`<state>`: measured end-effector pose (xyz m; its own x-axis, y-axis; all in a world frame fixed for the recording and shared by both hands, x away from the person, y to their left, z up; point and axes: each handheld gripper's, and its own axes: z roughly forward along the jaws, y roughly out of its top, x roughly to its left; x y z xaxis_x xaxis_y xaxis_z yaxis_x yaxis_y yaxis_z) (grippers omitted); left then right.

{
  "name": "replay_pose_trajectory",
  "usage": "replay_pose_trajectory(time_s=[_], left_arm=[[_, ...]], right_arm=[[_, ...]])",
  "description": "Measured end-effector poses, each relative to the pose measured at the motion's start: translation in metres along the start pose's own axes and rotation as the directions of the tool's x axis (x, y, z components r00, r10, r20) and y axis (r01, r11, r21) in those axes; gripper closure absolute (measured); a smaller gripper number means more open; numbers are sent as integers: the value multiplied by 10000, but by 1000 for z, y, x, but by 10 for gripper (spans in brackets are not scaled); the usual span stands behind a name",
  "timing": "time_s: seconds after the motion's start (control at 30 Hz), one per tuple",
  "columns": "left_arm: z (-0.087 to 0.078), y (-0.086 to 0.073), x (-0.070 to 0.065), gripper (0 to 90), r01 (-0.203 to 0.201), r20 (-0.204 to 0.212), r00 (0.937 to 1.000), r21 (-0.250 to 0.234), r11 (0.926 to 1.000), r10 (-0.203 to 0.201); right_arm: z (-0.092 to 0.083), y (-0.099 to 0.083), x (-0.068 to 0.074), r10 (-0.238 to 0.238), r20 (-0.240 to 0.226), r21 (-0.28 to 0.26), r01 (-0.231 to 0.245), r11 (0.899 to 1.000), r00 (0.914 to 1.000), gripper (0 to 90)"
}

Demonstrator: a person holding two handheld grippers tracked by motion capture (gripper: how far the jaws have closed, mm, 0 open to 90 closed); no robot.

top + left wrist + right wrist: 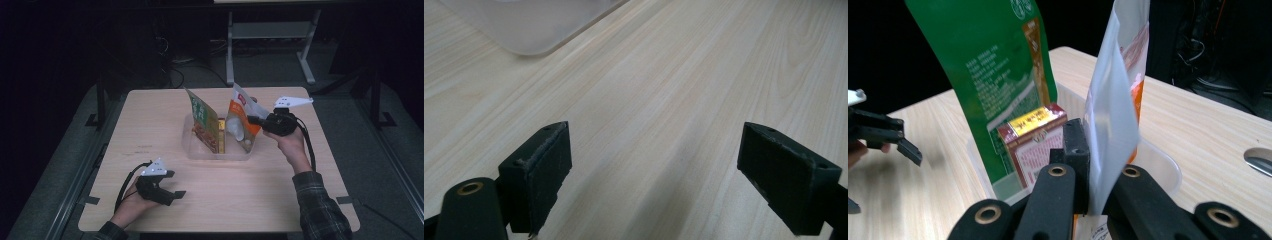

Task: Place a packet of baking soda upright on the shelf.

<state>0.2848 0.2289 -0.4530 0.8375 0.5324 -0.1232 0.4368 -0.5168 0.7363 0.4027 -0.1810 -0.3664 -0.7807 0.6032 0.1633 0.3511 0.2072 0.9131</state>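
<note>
On the pale worktop (pixel 280 200), the right gripper (pixel 1088 165), its fingers clenched on the orange pouch (pixel 240 122) over the clear bin (pixel 192 150), risks toppling the green pouch (pixel 204 120); the left gripper (pixel 654 175) rests released.

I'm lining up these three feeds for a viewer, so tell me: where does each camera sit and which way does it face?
High view: above the person's side, looking forward and down on the table; both forearms and hands show.
Left gripper view: rides the left gripper, looking low across the wood towards the clear tray; its two open jaws show.
Right gripper view: rides the right gripper, facing the orange-and-white pouch it pinches, with the green pouch behind.
Shared: high and right gripper views both show both pouches.
</note>
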Motion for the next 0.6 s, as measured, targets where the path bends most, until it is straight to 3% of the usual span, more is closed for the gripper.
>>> replay_pose_trajectory(time_s=[0.1,0.43,0.6], left_arm=[[0,0,0,135,4,33,10000,40,10000,-4],[3,0,-2,135,-80,104,9999,207,9998,78],[3,0,-2,135,-72,113,9999,214,9997,69]], right_arm=[[4,-2,1,-233,209,423,224,9989,9995,900],[7,-3,3,-154,103,429,149,9990,9998,886],[4,-2,4,-101,384,388,86,9992,9992,635]])
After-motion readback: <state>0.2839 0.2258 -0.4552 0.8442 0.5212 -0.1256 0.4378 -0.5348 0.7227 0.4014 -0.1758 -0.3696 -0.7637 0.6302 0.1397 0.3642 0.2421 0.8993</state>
